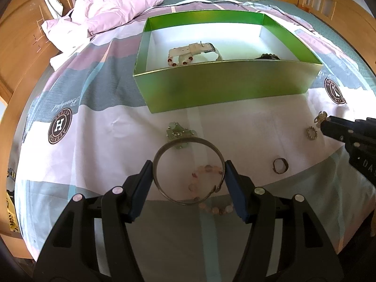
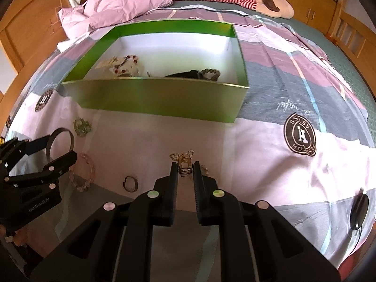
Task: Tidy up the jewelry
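- Bedsheet with patchwork print carries a green box, which stands open.
- Inside the box lie a white strap with a beaded bracelet, and a dark bracelet near the front wall.
- The left gripper has its jaws about half apart, pressing on both sides of a metal bangle, which it holds upright above the sheet.
- A pink bead bracelet lies on the sheet just behind the bangle, and a green bead piece lies nearer to the box.
- The right gripper is almost closed, pinching a small wire ornament.
- A small ring lies on the sheet between the two grippers.
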`<state>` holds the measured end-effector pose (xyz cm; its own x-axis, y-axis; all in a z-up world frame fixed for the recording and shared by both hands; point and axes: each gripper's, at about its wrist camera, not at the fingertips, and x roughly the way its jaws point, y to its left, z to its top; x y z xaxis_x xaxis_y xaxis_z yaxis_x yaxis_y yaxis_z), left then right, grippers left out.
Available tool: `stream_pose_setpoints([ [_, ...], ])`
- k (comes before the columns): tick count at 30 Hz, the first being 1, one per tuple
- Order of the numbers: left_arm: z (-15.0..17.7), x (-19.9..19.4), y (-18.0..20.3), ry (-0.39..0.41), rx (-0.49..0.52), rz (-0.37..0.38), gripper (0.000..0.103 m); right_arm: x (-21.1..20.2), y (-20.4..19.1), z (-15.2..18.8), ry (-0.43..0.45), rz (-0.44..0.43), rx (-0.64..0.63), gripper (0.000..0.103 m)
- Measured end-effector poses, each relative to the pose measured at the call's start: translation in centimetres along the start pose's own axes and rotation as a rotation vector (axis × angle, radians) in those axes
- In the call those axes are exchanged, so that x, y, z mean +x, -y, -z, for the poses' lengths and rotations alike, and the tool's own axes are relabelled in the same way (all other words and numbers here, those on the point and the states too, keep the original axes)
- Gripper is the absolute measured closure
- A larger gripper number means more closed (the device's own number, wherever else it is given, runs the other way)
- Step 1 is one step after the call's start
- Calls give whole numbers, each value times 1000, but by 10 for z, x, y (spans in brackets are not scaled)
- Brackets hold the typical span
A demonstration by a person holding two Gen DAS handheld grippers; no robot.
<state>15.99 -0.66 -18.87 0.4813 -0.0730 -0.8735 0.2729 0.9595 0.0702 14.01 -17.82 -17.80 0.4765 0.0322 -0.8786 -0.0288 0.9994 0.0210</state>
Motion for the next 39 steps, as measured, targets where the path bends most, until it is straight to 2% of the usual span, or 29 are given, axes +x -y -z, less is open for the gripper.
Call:
stream_pose_setpoints([
  [10, 1, -2, 4, 3, 7, 4, 42, 14, -16, 8, -32, 8, -49, 89],
  [26, -1, -6, 1, 21, 1, -13, 42, 9, -12, 7, -12, 6, -36, 89],
  [39, 0, -4, 4, 15, 7, -17, 42, 13, -16, 8, -28, 13, -43, 89],
])
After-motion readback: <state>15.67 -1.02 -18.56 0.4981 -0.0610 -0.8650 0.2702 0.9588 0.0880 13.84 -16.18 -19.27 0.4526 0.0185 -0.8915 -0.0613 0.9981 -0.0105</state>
